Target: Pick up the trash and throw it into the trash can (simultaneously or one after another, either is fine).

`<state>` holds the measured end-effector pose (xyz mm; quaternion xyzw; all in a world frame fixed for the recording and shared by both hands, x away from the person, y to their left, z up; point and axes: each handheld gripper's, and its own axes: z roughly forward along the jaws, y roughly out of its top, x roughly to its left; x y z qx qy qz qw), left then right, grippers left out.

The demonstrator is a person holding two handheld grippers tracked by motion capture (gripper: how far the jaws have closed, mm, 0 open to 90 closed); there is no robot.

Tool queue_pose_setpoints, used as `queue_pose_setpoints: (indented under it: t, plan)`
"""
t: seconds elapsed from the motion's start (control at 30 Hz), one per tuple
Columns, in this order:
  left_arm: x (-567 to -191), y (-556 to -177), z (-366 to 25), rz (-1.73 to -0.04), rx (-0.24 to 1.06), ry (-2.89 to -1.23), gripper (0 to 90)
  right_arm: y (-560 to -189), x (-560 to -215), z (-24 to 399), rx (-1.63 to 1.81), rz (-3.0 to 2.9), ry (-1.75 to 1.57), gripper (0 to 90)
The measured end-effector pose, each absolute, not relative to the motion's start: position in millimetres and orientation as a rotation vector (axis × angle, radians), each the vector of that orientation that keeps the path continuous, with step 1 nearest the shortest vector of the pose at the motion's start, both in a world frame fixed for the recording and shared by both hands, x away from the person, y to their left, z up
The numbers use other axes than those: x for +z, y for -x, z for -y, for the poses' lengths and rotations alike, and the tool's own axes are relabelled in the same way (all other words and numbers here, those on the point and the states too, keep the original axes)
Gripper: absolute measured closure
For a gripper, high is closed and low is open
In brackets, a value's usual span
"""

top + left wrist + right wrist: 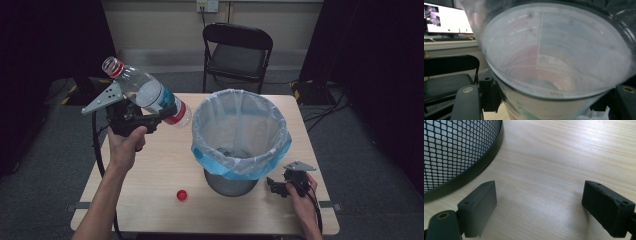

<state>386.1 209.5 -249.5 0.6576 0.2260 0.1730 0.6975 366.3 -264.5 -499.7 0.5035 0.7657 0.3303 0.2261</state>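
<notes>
While your left gripper (150, 117) clamps the uncapped bottle (145, 92) tilted at upper left, it could miss the bin (241, 135); your right gripper (276, 186) rests wide open, empty.

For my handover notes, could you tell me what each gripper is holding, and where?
The left gripper clamps the plastic bottle around its labelled lower body; the right gripper holds nothing.
</notes>
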Motion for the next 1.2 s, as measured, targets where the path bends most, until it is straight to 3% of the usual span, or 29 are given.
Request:
queue_pose_setpoints:
  t: [0.7,1.2]
  plan:
    - [-220.0,-389.0,-162.9,-0.407,0.287,-1.442,28.8,-366.2,-499.7,264.5,0.910,-2.111,-1.388,11.9]
    - [-236.0,-399.5,-122.9,-0.383,0.193,-1.560,27.9,-366.2,-499.7,264.5,0.910,-2.111,-1.388,11.9]
